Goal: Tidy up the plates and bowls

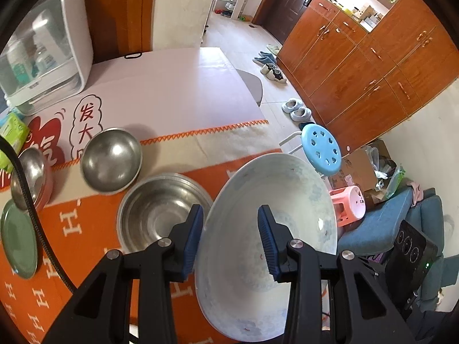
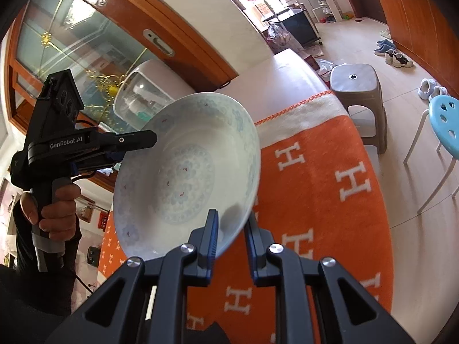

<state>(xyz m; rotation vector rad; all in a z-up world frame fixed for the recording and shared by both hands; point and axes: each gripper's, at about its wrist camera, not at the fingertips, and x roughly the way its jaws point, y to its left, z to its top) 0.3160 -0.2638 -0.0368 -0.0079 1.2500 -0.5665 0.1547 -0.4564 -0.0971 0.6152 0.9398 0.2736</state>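
Left hand-held gripper (image 2: 120, 159) tips behind white bowl (image 2: 183, 172)

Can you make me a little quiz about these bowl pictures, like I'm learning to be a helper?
1. True or false: the big white bowl sits flat on the orange cloth.
2. How many grippers clamp the white bowl's rim?
3. Which lies nearest the left gripper: A) the wide steel basin, B) the green plate, C) the blue stool?

Key: 1. False, it is held tilted above the cloth. 2. Two, the left gripper and the right gripper. 3. A.
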